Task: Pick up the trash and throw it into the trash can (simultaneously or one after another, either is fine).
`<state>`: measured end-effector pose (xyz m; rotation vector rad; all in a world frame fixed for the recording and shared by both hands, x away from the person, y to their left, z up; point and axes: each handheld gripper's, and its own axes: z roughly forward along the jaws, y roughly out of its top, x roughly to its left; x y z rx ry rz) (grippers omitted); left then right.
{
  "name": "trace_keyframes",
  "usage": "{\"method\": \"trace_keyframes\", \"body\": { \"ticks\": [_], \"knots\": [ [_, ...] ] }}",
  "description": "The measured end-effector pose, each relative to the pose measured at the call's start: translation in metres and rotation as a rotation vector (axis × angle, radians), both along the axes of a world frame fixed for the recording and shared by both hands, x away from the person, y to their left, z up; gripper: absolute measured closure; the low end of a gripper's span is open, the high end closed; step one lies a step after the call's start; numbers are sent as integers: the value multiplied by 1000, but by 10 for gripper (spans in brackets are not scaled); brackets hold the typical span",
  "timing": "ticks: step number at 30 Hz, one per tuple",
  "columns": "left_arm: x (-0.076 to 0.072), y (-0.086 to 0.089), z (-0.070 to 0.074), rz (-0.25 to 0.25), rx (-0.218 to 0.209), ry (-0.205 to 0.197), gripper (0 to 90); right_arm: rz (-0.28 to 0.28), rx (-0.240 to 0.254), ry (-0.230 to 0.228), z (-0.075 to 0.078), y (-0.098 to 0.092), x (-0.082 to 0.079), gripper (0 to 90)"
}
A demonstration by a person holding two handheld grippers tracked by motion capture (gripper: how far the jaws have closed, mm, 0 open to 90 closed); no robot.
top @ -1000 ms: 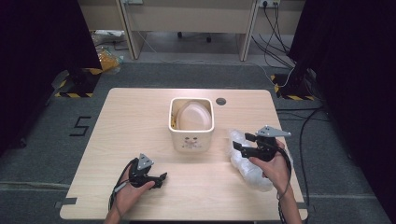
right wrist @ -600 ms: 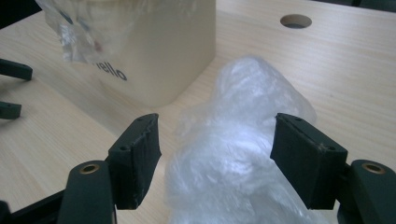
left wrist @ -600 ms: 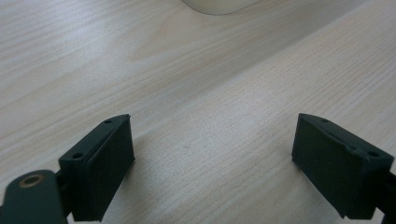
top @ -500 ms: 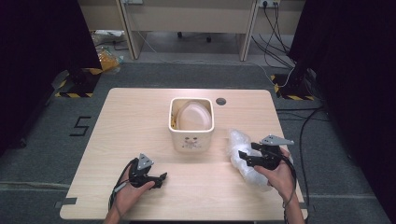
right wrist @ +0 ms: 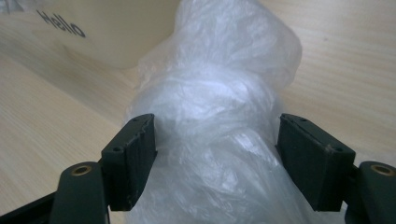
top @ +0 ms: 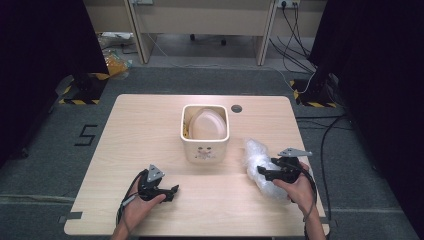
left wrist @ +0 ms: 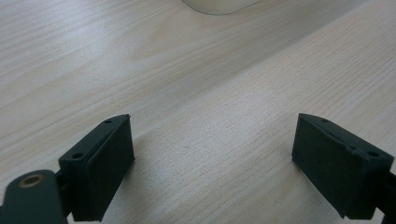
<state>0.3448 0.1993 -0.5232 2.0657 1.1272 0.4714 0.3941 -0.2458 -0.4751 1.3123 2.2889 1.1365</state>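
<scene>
A crumpled clear plastic bag (top: 254, 152) lies on the right side of the wooden table (top: 140, 130), just right of a cream bin (top: 205, 152). My right gripper (top: 266, 172) is low over the bag, open. In the right gripper view its jaws straddle the bag (right wrist: 224, 70), the left one against the plastic, and the gripper (right wrist: 217, 135) has not closed on it. My left gripper (top: 169, 192) rests open near the front edge, left of centre. In the left gripper view its jaws (left wrist: 215, 140) frame bare wood.
The bin holds a pale rounded thing (top: 206, 124) and carries the word "Hello" on its wall (right wrist: 116, 32). Its base (left wrist: 219, 4) stands just beyond the left gripper. A round cable hole (top: 236, 108) sits behind the bin. Black curtains and cables surround the table.
My right gripper has come down and slightly toward the front edge, settling its jaws around the plastic bag. The left gripper has stayed put.
</scene>
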Motion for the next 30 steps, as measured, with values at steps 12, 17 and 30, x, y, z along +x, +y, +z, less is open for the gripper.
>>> {"method": "trace_keyframes", "body": {
  "ticks": [12, 17, 30],
  "knots": [
    [0, 0, 0, -3, 4, 1, 120, -5, 76, 56, -14, -1, 4, 320],
    [0, 0, 0, -3, 3, 1, 120, -8, 79, 62, -16, 0, 3, 371],
    [0, 0, 0, -3, 3, 1, 120, 40, 55, -2, -3, 2, -2, 658]
  ]
}}
